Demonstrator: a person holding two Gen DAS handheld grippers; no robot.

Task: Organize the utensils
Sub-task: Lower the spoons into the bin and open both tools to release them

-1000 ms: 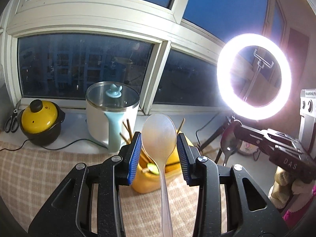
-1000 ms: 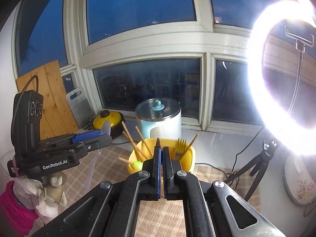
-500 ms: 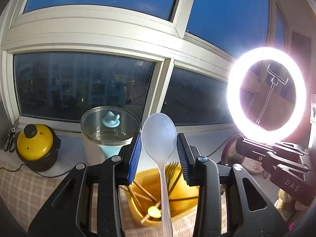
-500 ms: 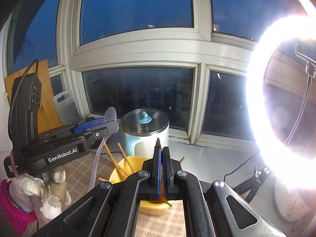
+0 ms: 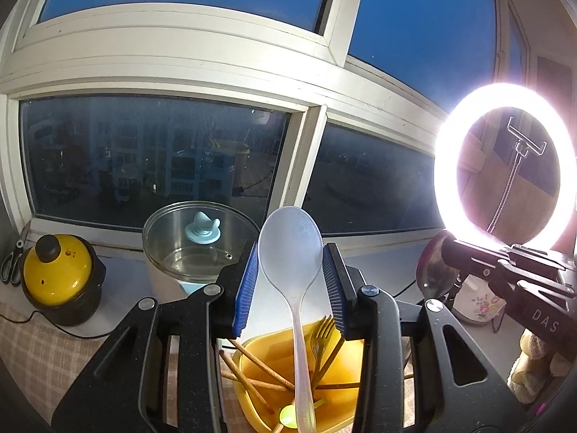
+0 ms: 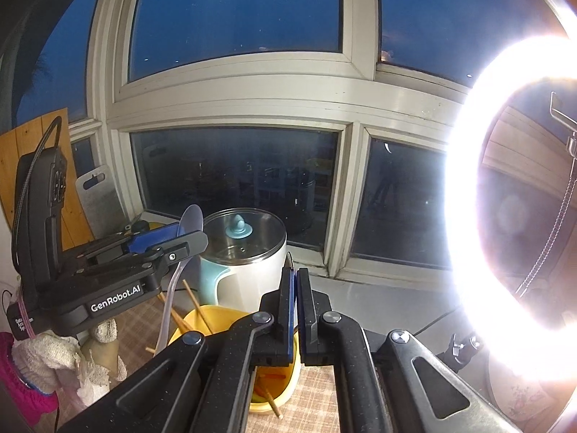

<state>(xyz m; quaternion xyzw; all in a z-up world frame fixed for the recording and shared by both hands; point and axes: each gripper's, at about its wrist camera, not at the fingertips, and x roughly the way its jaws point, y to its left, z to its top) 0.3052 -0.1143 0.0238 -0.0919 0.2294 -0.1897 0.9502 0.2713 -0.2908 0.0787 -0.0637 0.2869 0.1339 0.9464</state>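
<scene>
- Left gripper [image 5: 290, 281] — blue pads clamped on the bowl of a translucent white plastic spoon [image 5: 291, 252], handle hanging over the yellow plastic utensil tub [image 5: 324, 407].
- Right gripper [image 6: 296, 288] — jaws together on a dark metal spoon [image 5: 432, 274], above the tub.
- In the tub: wooden chopsticks [image 5: 252, 361], gold fork [image 5: 324, 328].
- Behind the tub: white glass-lidded pot [image 5: 191, 249].

Window [image 5: 155, 158]: and there's the big white-framed pane, dark glass, deep blue sky above.
Ring light [image 5: 505, 166]: blazing at the right, phone clamp in its middle, swamping the right-wrist view.
Electric pot [image 6: 249, 252]: white, pale-blue handle, glass lid with blue knob, standing by the sill.
Yellow clay pot [image 5: 59, 278]: black base, black knob, left of the electric pot, close beside it.
Scissors [image 5: 12, 259]: at the far left edge, beside the yellow pot.
Wooden board [image 6: 32, 180]: leaning upright at the left, a grey cutting board [image 6: 99, 198] beside it.
Counter [image 5: 36, 353]: covered in checked cloth.
</scene>
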